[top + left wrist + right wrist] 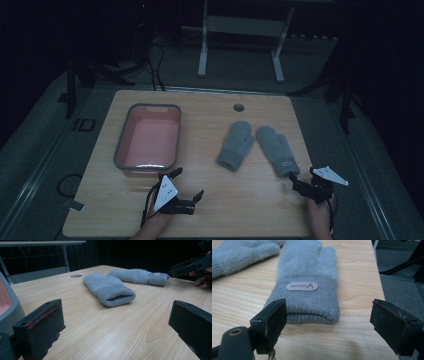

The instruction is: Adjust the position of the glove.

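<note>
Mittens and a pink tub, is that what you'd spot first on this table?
Yes. Two fuzzy grey mittens lie side by side right of the table's middle: the left mitten and the right mitten, which has a small label on its cuff. The pink tub sits on the left. The right gripper, jaws open, is just in front of the labelled mitten's cuff.

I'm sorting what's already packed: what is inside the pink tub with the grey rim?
The pink tub looks empty in the high view: bare pink floor and walls. Both grey mittens lie outside on the table. The near inner wall is hidden behind the rim.
</note>
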Available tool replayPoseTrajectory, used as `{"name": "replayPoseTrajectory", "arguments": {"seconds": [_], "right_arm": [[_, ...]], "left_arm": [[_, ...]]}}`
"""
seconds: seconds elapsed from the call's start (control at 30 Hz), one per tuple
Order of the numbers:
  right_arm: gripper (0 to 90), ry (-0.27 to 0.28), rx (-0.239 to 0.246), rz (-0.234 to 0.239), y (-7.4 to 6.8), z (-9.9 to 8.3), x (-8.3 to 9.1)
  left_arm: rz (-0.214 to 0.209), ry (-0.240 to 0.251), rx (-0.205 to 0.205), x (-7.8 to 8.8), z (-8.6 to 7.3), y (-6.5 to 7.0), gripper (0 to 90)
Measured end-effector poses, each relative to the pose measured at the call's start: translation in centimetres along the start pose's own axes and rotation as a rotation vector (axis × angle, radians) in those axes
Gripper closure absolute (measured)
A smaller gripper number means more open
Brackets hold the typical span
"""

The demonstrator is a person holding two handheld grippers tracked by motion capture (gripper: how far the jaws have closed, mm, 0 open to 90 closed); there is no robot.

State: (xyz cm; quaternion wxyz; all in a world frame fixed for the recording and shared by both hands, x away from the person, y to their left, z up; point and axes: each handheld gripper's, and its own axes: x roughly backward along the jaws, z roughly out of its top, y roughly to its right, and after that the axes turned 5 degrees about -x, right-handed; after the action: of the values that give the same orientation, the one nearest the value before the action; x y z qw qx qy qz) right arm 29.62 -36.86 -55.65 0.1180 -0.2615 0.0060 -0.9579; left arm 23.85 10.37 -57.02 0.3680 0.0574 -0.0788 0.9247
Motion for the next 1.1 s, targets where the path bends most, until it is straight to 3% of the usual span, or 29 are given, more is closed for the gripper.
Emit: {"name": "replayPoseTrajectory", "arguments": {"seconds": [0.23, 0.4, 0.63, 0.83, 1.1], "right_arm": [[13.7, 0.003, 0.000, -0.002, 0.0, 0.0, 0.0], [14.0, 0.008, 0.019, -0.026, -0.3, 0.2, 0.0], [13.9, 0.029, 0.036, -0.036, -0.8, 2.5, 0.4], [13.4, 0.044, 0.008, 0.012, -0.9, 5.5, 0.4], [13.5, 0.029, 0.056, 0.088, -3.2, 8.8, -1.1]], "left_arm": [[-0.019, 0.001, -0.006, 0.1, 0.0, 0.1, 0.3], [-0.028, -0.004, 0.018, 0.1, 0.0, 0.1, 4.2], [-0.001, -0.019, 0.023, 0.1, 0.0, 0.0, 2.8], [0.013, -0.026, 0.017, 0.1, 0.1, 0.2, 2.7], [0.004, -0.027, 0.037, 0.1, 0.0, 0.0, 1.8]]}}
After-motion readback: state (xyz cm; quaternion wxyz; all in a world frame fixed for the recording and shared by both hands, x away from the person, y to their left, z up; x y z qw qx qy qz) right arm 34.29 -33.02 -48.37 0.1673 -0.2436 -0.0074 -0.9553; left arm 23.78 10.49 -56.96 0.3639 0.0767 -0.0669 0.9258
